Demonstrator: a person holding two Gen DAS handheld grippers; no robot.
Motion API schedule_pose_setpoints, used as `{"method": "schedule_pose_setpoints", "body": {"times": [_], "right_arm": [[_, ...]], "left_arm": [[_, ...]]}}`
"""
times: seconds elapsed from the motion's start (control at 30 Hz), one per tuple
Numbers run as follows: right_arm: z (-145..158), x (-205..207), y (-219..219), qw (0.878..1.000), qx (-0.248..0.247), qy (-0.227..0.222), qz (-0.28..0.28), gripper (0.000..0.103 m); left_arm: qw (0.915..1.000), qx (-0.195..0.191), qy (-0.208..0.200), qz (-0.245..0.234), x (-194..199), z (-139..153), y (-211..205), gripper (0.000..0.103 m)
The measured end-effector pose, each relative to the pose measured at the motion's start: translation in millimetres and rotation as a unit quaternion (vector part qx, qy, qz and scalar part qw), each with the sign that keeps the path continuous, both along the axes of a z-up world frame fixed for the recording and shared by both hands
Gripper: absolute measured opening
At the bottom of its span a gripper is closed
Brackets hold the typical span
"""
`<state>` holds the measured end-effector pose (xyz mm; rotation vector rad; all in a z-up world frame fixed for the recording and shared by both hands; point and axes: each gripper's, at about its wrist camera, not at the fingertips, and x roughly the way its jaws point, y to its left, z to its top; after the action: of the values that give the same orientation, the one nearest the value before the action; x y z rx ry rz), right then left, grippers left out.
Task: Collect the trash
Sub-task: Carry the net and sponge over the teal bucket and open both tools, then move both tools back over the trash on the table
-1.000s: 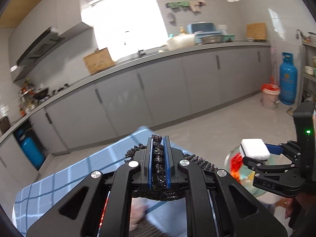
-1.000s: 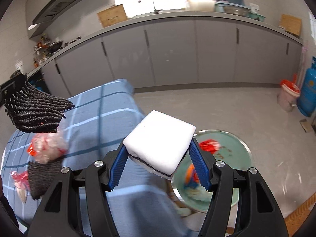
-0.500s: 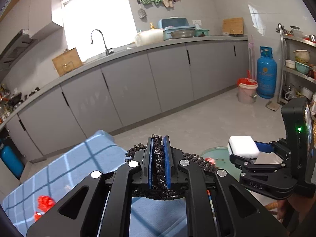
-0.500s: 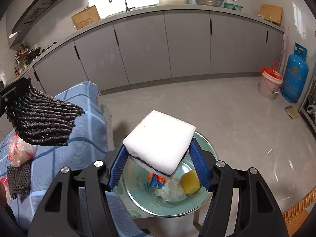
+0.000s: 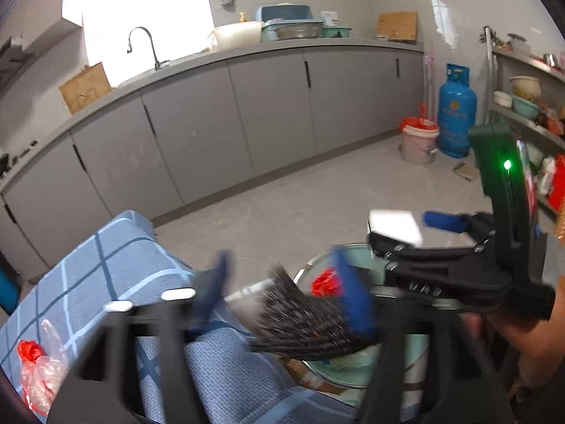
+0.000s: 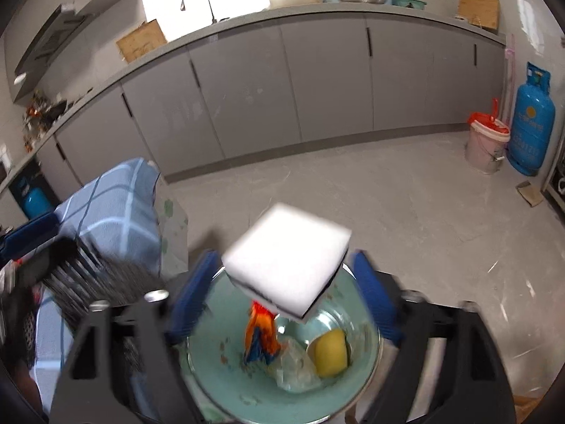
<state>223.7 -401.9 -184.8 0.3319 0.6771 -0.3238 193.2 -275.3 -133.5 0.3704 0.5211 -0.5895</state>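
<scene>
My left gripper [image 5: 282, 282] is open; the black mesh scrubber [image 5: 310, 321] hangs blurred against its right finger, over the rim of the green trash bin [image 5: 339, 371]. It also shows in the right wrist view [image 6: 95, 279]. My right gripper [image 6: 282, 289] is open; the white sponge [image 6: 287, 265] is loose between its spread blue fingers [image 6: 192, 291], above the bin [image 6: 219, 371]. The bin holds a yellow sponge [image 6: 330, 353], orange and blue wrappers [image 6: 261, 332] and clear plastic. In the left wrist view the right gripper [image 5: 427, 226] and sponge [image 5: 395, 228] are over the bin.
A table with a blue checked cloth [image 5: 106, 282] lies to the left, with a clear bag holding red trash [image 5: 35, 371] on it. Grey cabinets [image 6: 282, 88] line the far wall. A blue gas cylinder [image 6: 533, 120] and a pink bucket [image 6: 485, 145] stand at the right.
Both grippers have opened. The scrubber and the white sponge, gripped before, are now loose between spread fingers. Both grippers moved right, over the bin.
</scene>
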Motion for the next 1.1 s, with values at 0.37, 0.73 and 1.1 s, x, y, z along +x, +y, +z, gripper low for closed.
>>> {"method": "schedule_pose_setpoints", "body": {"times": [0.37,0.73,1.1], "right_arm": [[-20.3,-29.4,-4.3,0.998,0.040,0.013,-0.039,0.091],[-3.2,-42.2,18.1,0.999,0.036,0.006,-0.035,0.093],[16.7,-26.7,85.6,0.999,0.028,0.001,0.037,0.093]], "left_arm": [[0.9988,0.010,-0.024,0.041,4.7,2.4,17.3,0.096],[0.9955,0.007,-0.048,0.081,4.0,24.3,50.1,0.096],[0.9885,0.011,-0.053,0.141,-5.1,39.3,116.9,0.096]]}}
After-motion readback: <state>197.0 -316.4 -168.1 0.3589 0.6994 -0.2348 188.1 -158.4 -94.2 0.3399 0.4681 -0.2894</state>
